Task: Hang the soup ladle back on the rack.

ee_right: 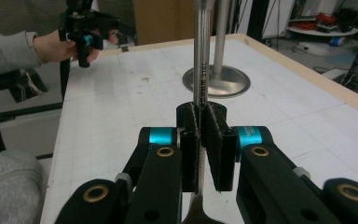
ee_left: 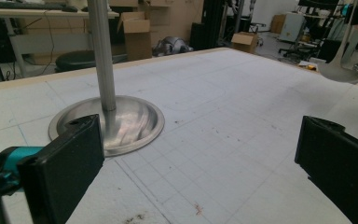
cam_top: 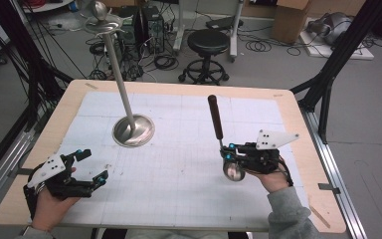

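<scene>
The right gripper (cam_top: 229, 152) was clamped on the metal shaft of a ladle (cam_top: 221, 137), its jaws pressed together around the stem just above the bowl, so that the dark handle stood up and leaned away over the white gridded mat (cam_top: 179, 164) while the shiny bowl hung close above it at the table's right side. The left gripper (cam_top: 92, 167) was held near the front left corner with its jaws wide apart, gripping nothing. Between and beyond them stood a steel stand (cam_top: 133, 130), its round base resting on the mat and its pole rising upright.
</scene>
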Demonstrator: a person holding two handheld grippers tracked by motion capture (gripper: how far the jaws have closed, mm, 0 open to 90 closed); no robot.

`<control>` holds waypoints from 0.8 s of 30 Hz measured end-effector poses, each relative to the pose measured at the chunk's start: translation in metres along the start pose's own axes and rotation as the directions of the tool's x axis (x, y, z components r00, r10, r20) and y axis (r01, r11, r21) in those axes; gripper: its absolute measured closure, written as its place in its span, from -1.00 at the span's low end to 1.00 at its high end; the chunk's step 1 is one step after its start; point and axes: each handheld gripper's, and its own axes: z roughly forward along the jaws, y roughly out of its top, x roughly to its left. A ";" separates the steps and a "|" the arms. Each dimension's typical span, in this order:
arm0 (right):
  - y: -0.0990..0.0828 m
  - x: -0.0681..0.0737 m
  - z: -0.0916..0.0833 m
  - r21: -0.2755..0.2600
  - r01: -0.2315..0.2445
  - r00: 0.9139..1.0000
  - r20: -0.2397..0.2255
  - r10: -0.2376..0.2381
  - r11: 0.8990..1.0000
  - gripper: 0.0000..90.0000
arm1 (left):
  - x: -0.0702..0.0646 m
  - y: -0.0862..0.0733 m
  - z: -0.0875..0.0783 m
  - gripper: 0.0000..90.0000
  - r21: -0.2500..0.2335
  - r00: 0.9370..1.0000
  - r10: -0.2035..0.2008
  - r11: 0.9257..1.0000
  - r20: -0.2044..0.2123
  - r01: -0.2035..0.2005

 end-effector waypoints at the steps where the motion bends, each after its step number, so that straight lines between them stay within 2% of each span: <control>1: 0.000 0.000 -0.001 -0.006 -0.004 1.000 0.007 0.004 1.000 0.88 | 0.000 0.000 0.000 -0.96 0.000 1.000 0.000 1.000 0.002 0.000; 7: -0.002 -0.005 -0.007 -0.039 -0.026 0.999 0.025 0.027 0.999 0.88 | -0.001 0.001 0.000 -0.96 -0.006 1.000 -0.009 1.000 0.007 0.009; 11: -0.003 -0.009 -0.007 -0.061 -0.043 0.999 0.016 0.044 0.997 0.88 | -0.002 0.003 -0.001 -0.96 -0.016 1.000 -0.017 1.000 0.015 0.017; 15: -0.003 -0.013 -0.006 -0.056 -0.052 0.999 0.009 0.053 0.997 0.88 | -0.001 0.005 -0.003 -0.96 -0.047 0.999 -0.041 0.998 0.016 0.042; 21: -0.001 -0.023 -0.010 -0.079 -0.059 0.998 0.016 0.060 0.995 0.89 | -0.001 0.004 -0.001 -0.96 -0.046 0.999 -0.049 0.998 0.020 0.050; 24: 0.000 -0.027 -0.012 -0.085 -0.057 0.997 0.039 0.060 0.995 0.89 | 0.000 0.004 0.000 -0.96 -0.045 0.999 -0.048 0.998 0.020 0.049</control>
